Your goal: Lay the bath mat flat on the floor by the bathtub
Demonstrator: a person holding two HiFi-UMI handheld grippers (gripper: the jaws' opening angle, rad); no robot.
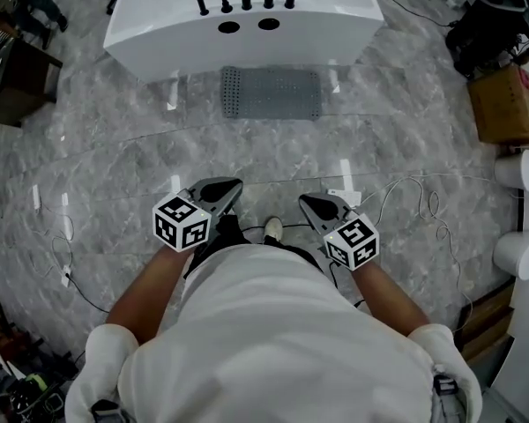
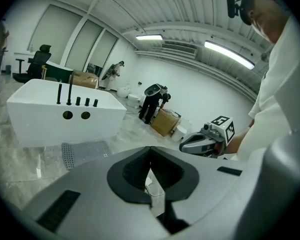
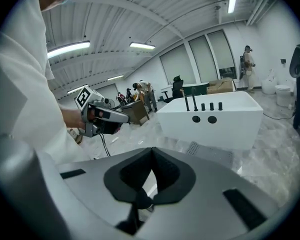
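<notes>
Left claw (image 1: 227, 186) and right claw (image 1: 309, 203) hang nearest us, each closed tip to tip with nothing held. We find the mat (image 1: 271, 92) lying flat on the floor (image 1: 141, 157) just beside the tub (image 1: 247, 11), well apart from both claws. Our judgement of risk: further handling could ruck it, and the loose cable (image 1: 406, 183) could snag a foot.

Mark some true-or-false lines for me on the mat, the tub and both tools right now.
1. The mat lies flat on the floor beside the tub. True.
2. The left tool grips the mat. False: it is shut on nothing, well away from the mat.
3. The right tool is shut and empty. True.
4. The mat hangs over the tub's rim. False: it is on the floor.
5. A box stands right of the tub. True.
</notes>
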